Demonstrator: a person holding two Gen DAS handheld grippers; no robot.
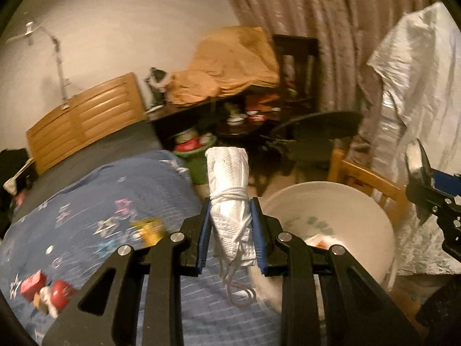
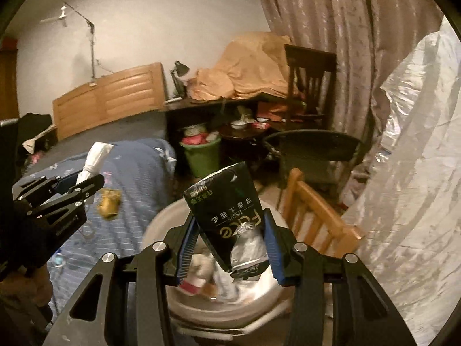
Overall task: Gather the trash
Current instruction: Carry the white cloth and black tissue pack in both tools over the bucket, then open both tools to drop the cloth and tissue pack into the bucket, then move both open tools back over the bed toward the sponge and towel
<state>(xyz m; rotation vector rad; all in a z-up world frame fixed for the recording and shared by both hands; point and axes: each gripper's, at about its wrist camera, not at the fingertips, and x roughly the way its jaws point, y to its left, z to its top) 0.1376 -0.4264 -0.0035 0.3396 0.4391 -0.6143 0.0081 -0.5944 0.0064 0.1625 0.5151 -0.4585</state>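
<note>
My left gripper [image 1: 230, 230] is shut on a rolled white face mask [image 1: 229, 190] wound with its strings, held above the blue bedspread [image 1: 100, 201] next to a white basin [image 1: 331, 210]. It also shows in the right wrist view [image 2: 79, 183] with the mask [image 2: 95, 155]. My right gripper [image 2: 229, 248] is shut on a black tissue packet [image 2: 227, 213] directly over the basin [image 2: 161, 227], which holds several pieces of trash. The right gripper's fingers [image 1: 423, 181] show at the left wrist view's right edge.
A yellow wrapper [image 1: 148, 229] and red wrappers [image 1: 43, 288] lie on the bedspread. A wooden chair [image 2: 314, 216] stands beside the basin. A green bucket [image 2: 201, 155], a dark desk [image 2: 219, 106], a black chair [image 2: 314, 150] and a silvery sheet [image 2: 403, 173] lie beyond.
</note>
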